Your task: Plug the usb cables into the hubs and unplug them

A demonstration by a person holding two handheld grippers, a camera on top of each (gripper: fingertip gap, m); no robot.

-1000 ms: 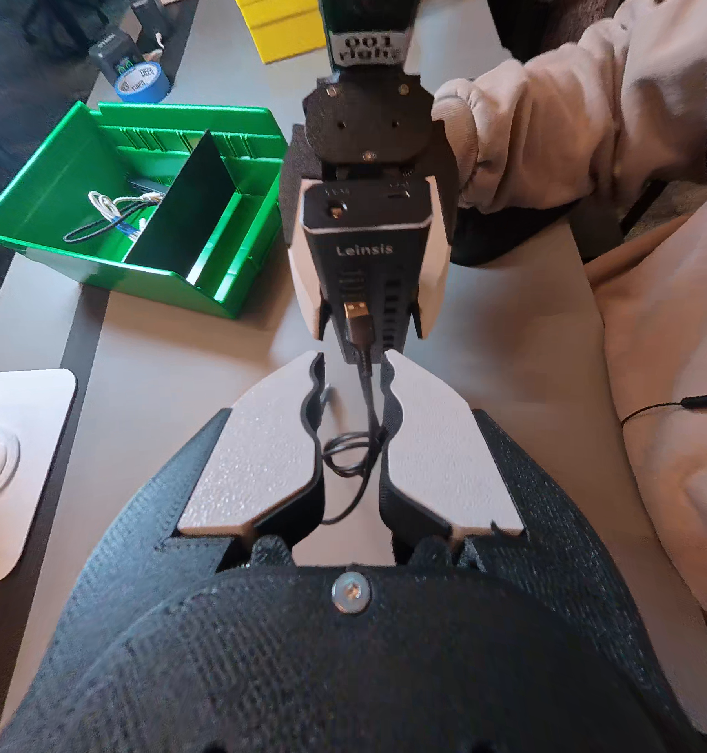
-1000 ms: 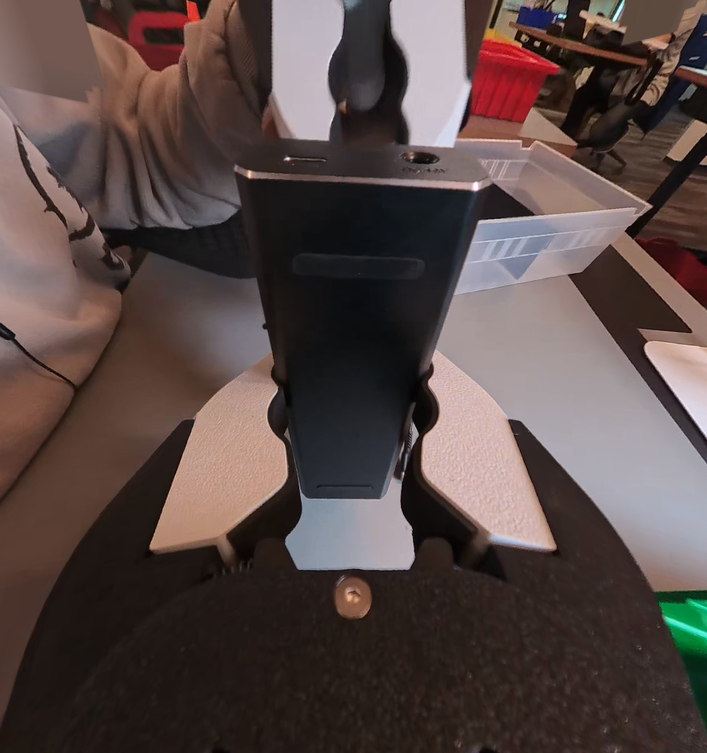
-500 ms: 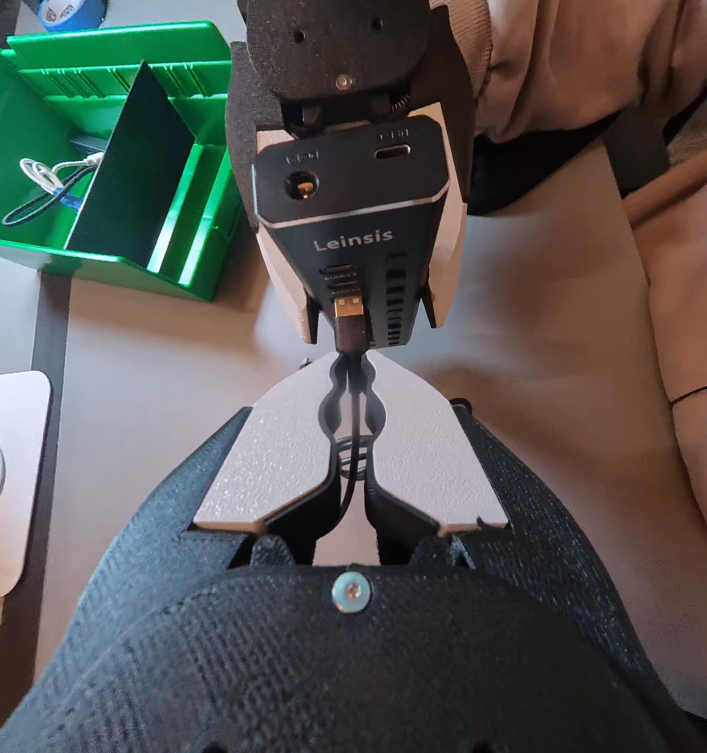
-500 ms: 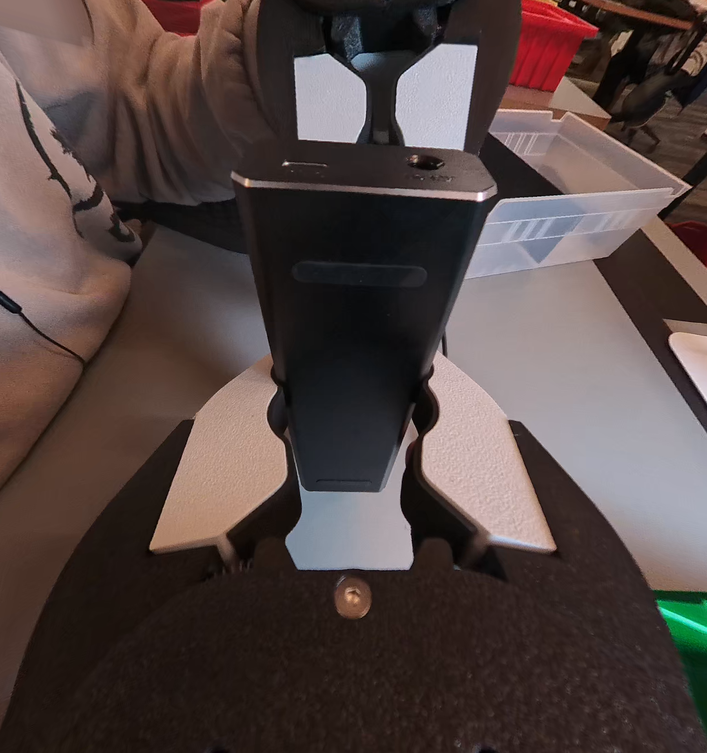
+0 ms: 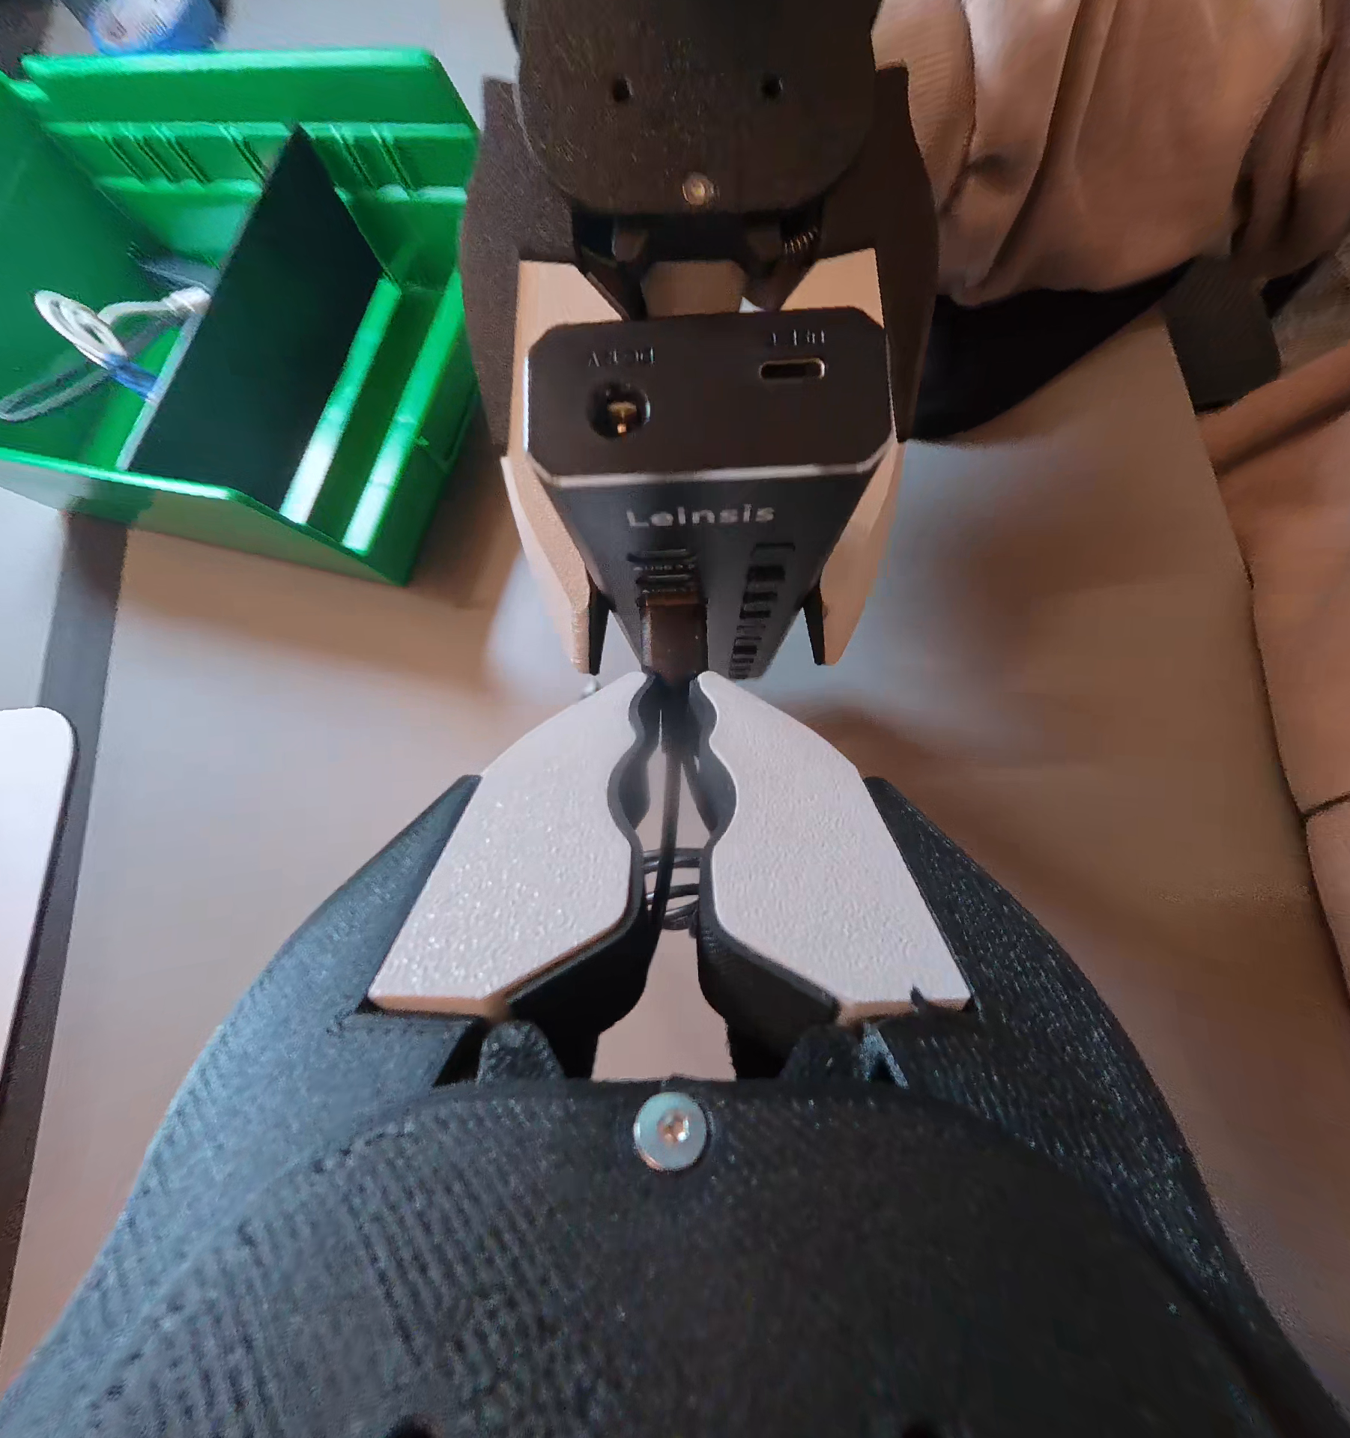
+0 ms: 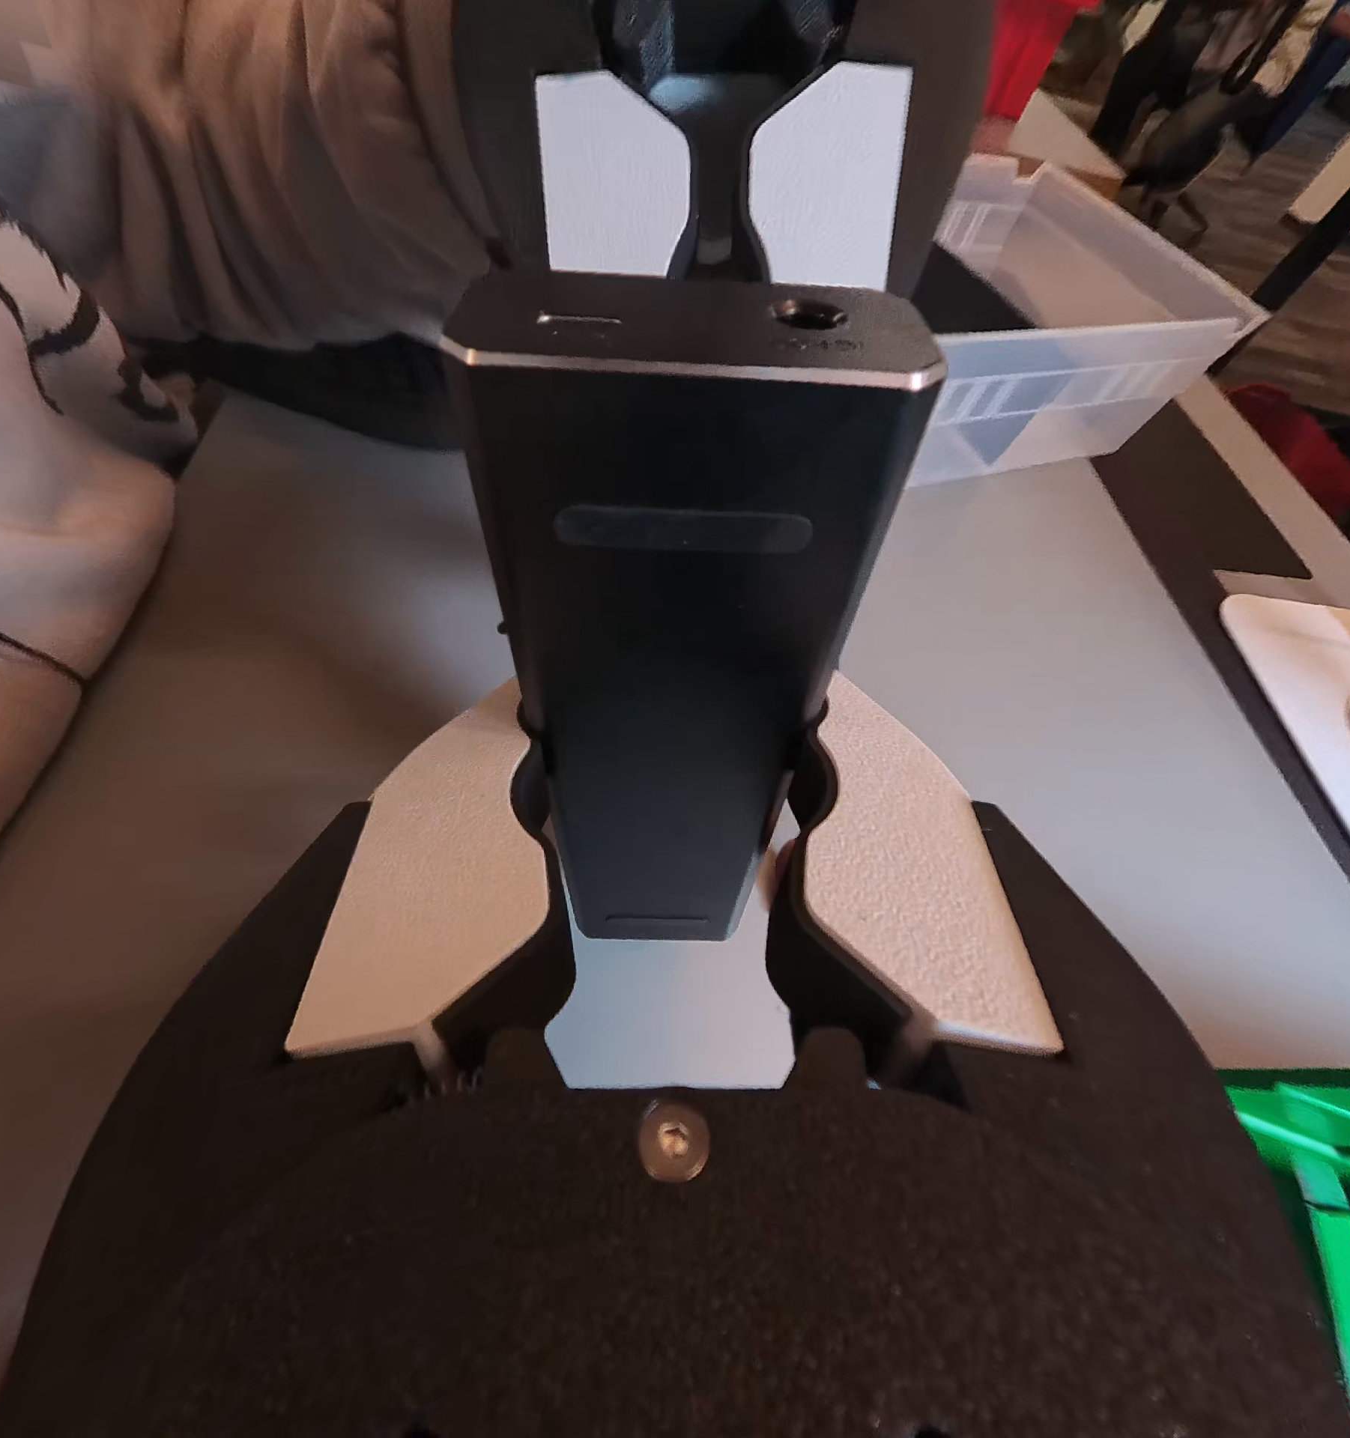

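The right claw (image 6: pixel 668 778) is clamped on the sides of the dark USB hub (image 6: pixel 676 591), holding it up above the grey table (image 6: pixel 1045 700). The left claw (image 5: pixel 672 692) is pinched nearly closed on the black USB cable (image 5: pixel 668 809) just behind its plug (image 5: pixel 672 634), which sits in a port on the hub's face. A green bin (image 5: pixel 392 436) stands on the table beyond, a clear bin (image 6: pixel 1084 373) opposite.

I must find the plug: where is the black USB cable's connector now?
In the left wrist view, the black USB connector sits centre frame in the dark grey metal hub, just beyond the left gripper, whose jaws pinch its cable.
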